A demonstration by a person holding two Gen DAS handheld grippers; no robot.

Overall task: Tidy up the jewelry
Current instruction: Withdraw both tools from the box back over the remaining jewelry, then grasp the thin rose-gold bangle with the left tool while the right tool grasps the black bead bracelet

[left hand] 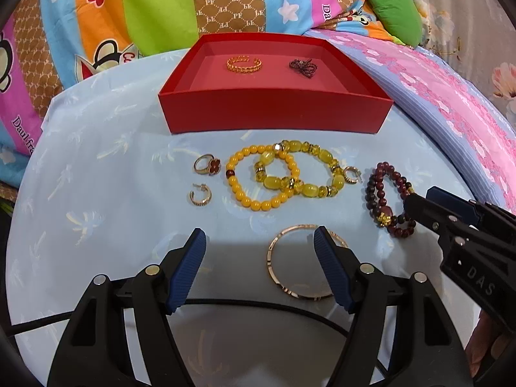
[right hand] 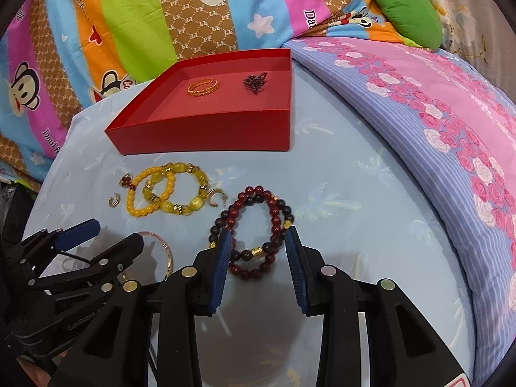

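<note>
A red box (left hand: 274,117) (right hand: 206,132) holds a gold bangle (left hand: 243,64) and a dark beaded piece (left hand: 303,65). On the blue cloth lie two yellow bead bracelets (left hand: 258,177) (right hand: 167,190), a flower ring (left hand: 208,164), two hoop earrings (left hand: 200,195), a thin gold bangle (left hand: 290,274) and a dark red bead bracelet (left hand: 387,200) (right hand: 258,225). My left gripper (left hand: 259,242) is open, its right finger over the thin bangle. My right gripper (right hand: 259,242) (left hand: 416,200) is open, its fingers on either side of the red bracelet.
A striped cartoon blanket (left hand: 96,16) is piled behind the box. A pink floral quilt (right hand: 435,113) rises on the right, with a green cushion (right hand: 406,9) at the back. The left gripper's body (right hand: 64,274) fills the lower left of the right wrist view.
</note>
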